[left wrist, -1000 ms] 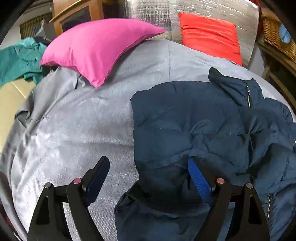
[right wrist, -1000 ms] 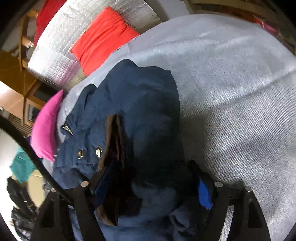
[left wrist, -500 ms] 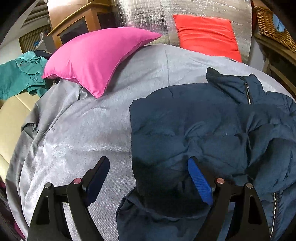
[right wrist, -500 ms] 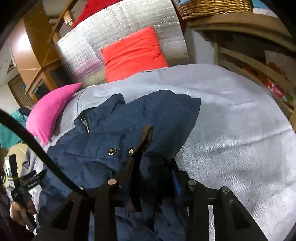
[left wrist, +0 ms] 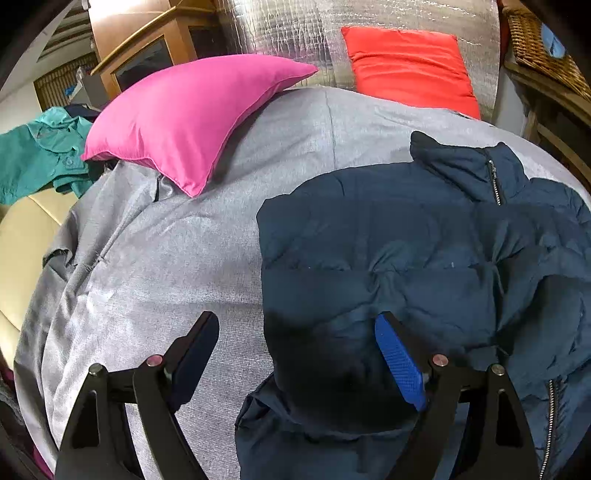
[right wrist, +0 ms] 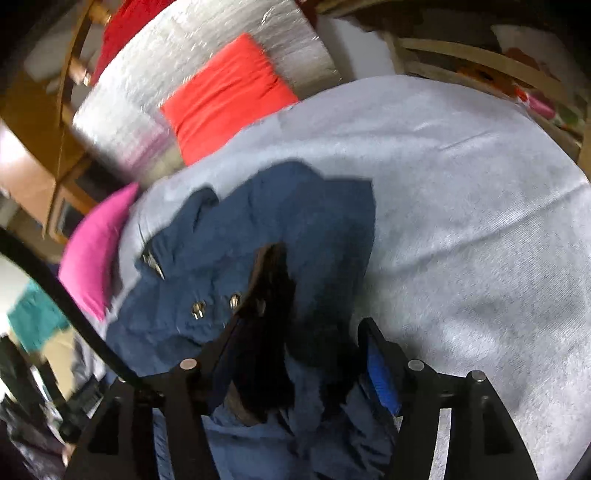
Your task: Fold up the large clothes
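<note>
A navy padded jacket (left wrist: 406, 229) lies spread on the grey bedcover (left wrist: 166, 258), collar and zip towards the far side. My left gripper (left wrist: 295, 321) hangs open over the jacket's left edge: one finger is above the bedcover, the blue-padded one above the jacket, and nothing is gripped. In the right wrist view the jacket (right wrist: 280, 214) shows its snap buttons and a dark brown-lined fold. My right gripper (right wrist: 303, 325) straddles that bunched fold with its jaws opening; the fabric sits between them, and the pads no longer pinch it.
A pink pillow (left wrist: 177, 114) and a red cushion (left wrist: 410, 62) lean at the head of the bed against a silver foil panel (left wrist: 295, 26). A teal garment (left wrist: 33, 155) lies off the left side. Wooden shelving with a wicker basket (left wrist: 543, 48) stands on the right.
My right gripper closed on the jacket's bunched fold, then spread apart again and rose a little, its view tilting. The left gripper stayed open in place.
</note>
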Demonstrator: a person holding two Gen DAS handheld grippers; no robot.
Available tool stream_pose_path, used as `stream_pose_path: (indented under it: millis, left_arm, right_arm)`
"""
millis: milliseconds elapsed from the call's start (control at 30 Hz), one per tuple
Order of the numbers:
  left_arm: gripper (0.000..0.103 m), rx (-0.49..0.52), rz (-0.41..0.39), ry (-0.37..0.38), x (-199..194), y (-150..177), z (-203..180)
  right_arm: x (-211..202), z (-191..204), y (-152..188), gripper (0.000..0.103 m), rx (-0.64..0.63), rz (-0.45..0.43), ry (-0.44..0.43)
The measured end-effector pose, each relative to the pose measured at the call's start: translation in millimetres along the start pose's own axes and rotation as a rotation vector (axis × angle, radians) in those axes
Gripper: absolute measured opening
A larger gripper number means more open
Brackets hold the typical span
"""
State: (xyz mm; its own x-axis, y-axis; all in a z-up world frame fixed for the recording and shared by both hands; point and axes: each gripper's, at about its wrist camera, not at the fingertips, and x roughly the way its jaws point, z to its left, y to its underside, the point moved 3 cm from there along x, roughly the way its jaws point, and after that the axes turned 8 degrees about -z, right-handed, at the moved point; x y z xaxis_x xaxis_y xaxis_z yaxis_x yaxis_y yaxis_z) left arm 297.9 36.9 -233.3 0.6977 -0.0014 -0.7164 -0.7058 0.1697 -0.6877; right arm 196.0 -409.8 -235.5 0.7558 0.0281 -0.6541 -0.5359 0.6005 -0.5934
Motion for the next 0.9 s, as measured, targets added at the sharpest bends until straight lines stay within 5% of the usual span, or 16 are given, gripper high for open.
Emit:
stream_pose_path:
  millis: [233,433,667,767,900]
  left_arm:
    - [0.087,-0.151,0.041,0.078,10,-7,25]
    - [0.087,-0.238,0.114,0.179,32,0,31]
    - [0.075,-0.240,0.104,0.241,31,-9,16]
    - [0.075,-0.177,0.119,0.171,36,-10,6]
    - [0.077,-0.222,0.153,0.187,40,-11,13]
  right_arm:
    - [4,-24,-29,0.075,0.153,-0.046,-0.076]
    - [44,-33,-22,0.075,0.187,0.125,-0.139]
    - [30,16,-12,0.062,-0.019,0.104,-0.209]
    - [24,25,-14,0.062,-0.062,0.074,-0.189]
    - [44,-4,-15,0.064,0.061,0.145,-0.103]
